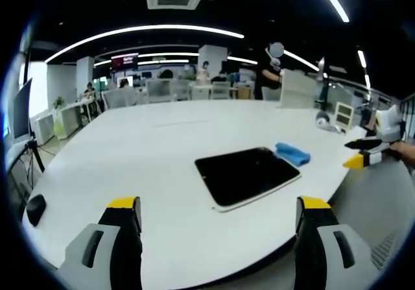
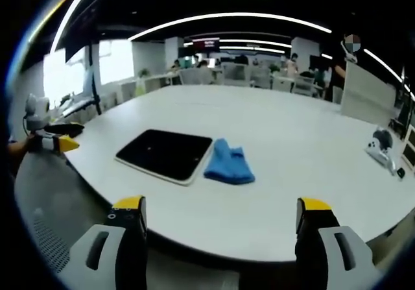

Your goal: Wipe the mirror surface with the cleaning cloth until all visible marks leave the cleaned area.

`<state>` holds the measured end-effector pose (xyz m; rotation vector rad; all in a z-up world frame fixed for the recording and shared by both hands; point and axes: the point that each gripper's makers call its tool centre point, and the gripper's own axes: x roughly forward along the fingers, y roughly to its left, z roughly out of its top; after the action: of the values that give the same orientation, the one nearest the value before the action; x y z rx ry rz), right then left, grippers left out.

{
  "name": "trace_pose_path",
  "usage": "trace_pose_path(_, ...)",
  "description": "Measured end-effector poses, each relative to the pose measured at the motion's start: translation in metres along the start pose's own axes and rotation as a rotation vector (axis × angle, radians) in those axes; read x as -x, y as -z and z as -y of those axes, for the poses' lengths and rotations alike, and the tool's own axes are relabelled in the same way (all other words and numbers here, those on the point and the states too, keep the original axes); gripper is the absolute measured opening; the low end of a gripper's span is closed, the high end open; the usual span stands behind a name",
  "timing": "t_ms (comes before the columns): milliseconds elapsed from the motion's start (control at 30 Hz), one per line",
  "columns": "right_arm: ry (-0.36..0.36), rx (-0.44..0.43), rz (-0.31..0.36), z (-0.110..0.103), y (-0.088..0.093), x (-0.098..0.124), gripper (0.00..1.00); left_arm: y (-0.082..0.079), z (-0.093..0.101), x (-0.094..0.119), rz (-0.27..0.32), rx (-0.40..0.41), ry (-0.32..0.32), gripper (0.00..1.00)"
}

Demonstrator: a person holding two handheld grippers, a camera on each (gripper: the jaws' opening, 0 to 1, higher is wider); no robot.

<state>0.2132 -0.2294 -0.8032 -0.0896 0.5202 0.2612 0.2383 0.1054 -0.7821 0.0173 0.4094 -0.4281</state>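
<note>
Mirror (image 1: pixel 248 175), one, lies touching one blue cloth (image 2: pixel 229 162) on the table (image 2: pixel 292 141); both tongs spread, empty.

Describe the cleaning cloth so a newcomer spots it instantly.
On the big white table lies a dark rectangular mirror. The cleaning cloth sits crumpled at the mirror's edge, touching it. It is the one bright blue, soft thing there.

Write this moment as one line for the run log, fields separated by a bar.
phase: before wiping | mirror: flat on table | cloth: beside mirror, touching its edge | left hand-held gripper: open, empty | right hand-held gripper: open, empty
</note>
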Motion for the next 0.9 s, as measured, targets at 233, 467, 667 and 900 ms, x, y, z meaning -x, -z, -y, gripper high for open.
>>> trace_pose_path(233,-0.004,0.000,-0.004,-0.0003,0.0008,-0.0004,0.95,0.0003,0.0000,-0.0003,-0.001,-0.001,0.001,0.99)
trace_pose_path(467,-0.010,-0.003,-0.015,-0.0014,0.0027,-0.0005,0.93,0.0000,0.0007,-0.0006,0.001,-0.001,0.005,0.99)
trace_pose_path(667,-0.005,-0.005,-0.036,-0.0008,0.0057,-0.0004,0.88,-0.0002,0.0010,-0.0004,0.002,-0.002,0.008,0.99)
trace_pose_path(900,-0.050,0.033,-0.058,-0.0084,0.0047,-0.0015,0.76,-0.0002,0.0009,0.0000,0.001,-0.002,0.009,0.99)
